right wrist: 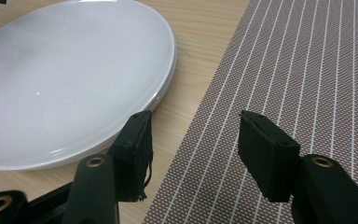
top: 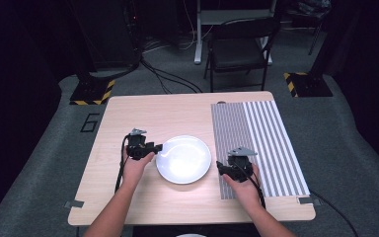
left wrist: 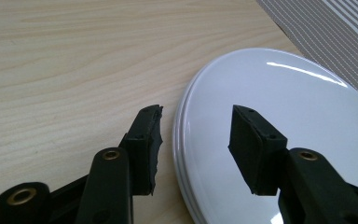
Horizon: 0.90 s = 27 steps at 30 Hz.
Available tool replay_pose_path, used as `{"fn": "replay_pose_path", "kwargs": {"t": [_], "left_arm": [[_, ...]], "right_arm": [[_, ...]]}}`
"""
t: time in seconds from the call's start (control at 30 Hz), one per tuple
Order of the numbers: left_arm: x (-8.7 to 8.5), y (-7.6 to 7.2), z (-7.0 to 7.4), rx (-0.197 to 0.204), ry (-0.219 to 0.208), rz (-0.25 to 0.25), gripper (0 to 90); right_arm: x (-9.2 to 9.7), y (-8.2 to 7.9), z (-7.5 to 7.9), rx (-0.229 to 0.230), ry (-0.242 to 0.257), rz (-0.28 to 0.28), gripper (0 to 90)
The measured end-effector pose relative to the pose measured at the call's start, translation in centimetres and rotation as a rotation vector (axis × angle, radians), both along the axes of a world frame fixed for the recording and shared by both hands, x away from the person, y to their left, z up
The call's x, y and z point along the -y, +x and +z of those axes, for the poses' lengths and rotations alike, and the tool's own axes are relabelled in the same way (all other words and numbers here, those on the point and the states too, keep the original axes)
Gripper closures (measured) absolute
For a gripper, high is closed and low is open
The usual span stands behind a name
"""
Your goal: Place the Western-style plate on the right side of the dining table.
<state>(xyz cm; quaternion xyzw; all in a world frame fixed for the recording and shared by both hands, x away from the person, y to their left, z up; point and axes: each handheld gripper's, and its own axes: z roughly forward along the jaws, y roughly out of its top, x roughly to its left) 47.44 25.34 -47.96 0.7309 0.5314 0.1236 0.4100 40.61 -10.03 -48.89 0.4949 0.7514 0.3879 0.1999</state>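
Grippers, left (top: 157,147) and right (top: 219,167), jaws spread (nothing held), flanking white plate (top: 183,159).

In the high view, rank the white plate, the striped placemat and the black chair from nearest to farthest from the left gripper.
From the left gripper:
1. White plate, right beside it at table centre.
2. Striped placemat, beyond the plate on the table's right side.
3. Black chair, on the floor past the table's far edge.

Glossy plate (top: 183,159); matt woven mat (top: 269,143)
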Motion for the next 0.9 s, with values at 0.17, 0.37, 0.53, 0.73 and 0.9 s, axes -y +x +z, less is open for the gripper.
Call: {"fn": "replay_pose_path", "kwargs": {"t": [0.17,0.37,0.53,0.73,0.9], "left_arm": [[0.2,-0.3,-0.5,-0.020,-0.012,-0.026,54.5],[0.2,-0.4,-0.9,-0.033,-0.002,-0.041,55.0],[0.0,-0.4,-1.1,-0.041,-0.030,-0.051,55.3],[0.0,-0.4,-1.1,-0.055,-0.048,-0.055,56.0],[0.1,-0.4,-1.2,-0.055,-0.048,-0.053,55.8]], "right_arm": [[0.1,0.3,-0.2,0.000,0.005,-0.012,45.6],[0.2,0.1,-0.8,0.007,0.004,-0.010,45.6],[0.0,-0.1,-1.5,-0.015,-0.014,-0.001,45.7],[0.3,0.0,-1.4,-0.022,0.009,-0.010,45.5],[0.3,0.0,-1.5,-0.025,0.016,-0.015,45.4]]}}
